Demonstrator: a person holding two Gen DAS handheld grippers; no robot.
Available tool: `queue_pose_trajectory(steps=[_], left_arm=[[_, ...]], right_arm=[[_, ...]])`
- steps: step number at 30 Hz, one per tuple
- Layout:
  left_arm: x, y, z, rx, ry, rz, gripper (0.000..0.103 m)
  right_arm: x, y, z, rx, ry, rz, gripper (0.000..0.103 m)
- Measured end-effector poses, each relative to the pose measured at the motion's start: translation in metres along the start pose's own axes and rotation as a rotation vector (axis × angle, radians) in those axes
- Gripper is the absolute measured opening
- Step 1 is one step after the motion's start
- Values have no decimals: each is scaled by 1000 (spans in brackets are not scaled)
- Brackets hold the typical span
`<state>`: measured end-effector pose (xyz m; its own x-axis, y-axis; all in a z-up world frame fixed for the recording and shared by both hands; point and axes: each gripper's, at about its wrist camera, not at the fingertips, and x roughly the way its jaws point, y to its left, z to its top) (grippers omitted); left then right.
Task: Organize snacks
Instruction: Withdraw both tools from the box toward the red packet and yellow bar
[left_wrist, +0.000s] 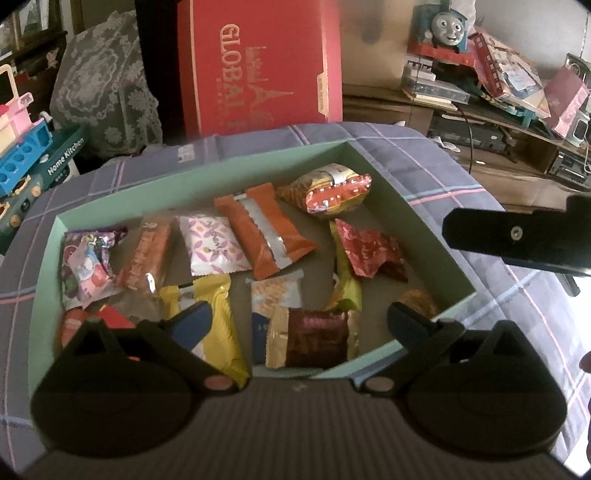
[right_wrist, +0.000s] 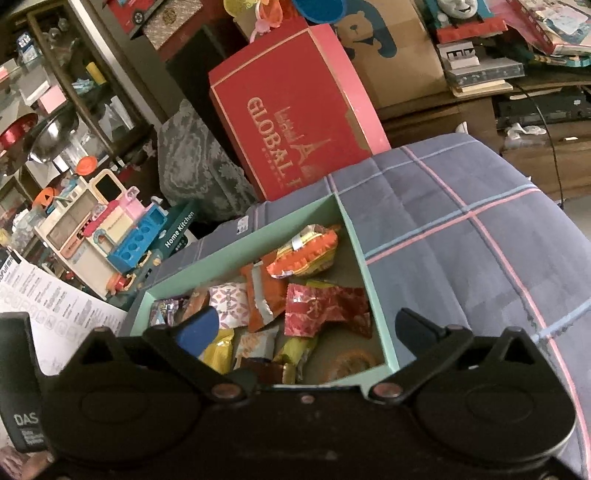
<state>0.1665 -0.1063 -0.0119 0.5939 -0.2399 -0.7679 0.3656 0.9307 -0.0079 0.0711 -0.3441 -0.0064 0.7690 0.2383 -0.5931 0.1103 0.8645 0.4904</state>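
Right, left-to-right rundown, handling notes included.

left tongs (left_wrist: 297, 325): spread wide, pinching nothing, hovering over the near half of the box.

box (left_wrist: 454, 254): mint-green open cardboard tray on a plaid cloth (left_wrist: 424, 162); surface underneath looks padded, can't tell if bed or bench. Every snack in view sits inside it, loosely scattered, none on the cloth.

pink cartoon pouch (left_wrist: 86, 269): far left, crinkled foil. Light and soft; pinch the crimped end seal.

yellow pack (left_wrist: 218, 325): partly under the left finger, glossy film. Likely slippery, so grab the flat seal fin, not the belly.

pink-white pillow pack (left_wrist: 216, 243): puffy, air-filled. Squeezing the middle could pop it or crush the contents; take an edge.

orange pack (left_wrist: 264, 230): lies diagonally mid-box, silver seam facing up. Stiffest-looking of the lot, easiest pinch across its short width.

maroon-gold pack (left_wrist: 314, 341): near wall, flat and accessible from above.

striped red-gold bag (left_wrist: 330, 190): far right corner, bulky and crumpled. Light; hold the gathered end.

red foil wrapper (left_wrist: 369, 251): right side, wrinkled, overlapping a green-yellow pack. Lifting may drag its neighbour.

right tongs (right_wrist: 308, 326): also spread, empty, over the box's near right corner.

judgement: all items look featherweight; risk is slipping film and crushed biscuits, not load.
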Motion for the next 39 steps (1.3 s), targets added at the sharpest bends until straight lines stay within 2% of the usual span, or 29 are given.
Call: queue_pose_trajectory(steps=[19,31,39], left_arm=[[-61,-28,-32,39,-34,-24,103],[-45,-64,-96,167,113,-64,103],[-26,-84,-109,213,177,-82,103]], right_arm=[[-63,-14,-34,-6,-5,-57,103],[-75,-61,-82,103,66,-99,103],[-72,-76,-99,121,104,-113,103]])
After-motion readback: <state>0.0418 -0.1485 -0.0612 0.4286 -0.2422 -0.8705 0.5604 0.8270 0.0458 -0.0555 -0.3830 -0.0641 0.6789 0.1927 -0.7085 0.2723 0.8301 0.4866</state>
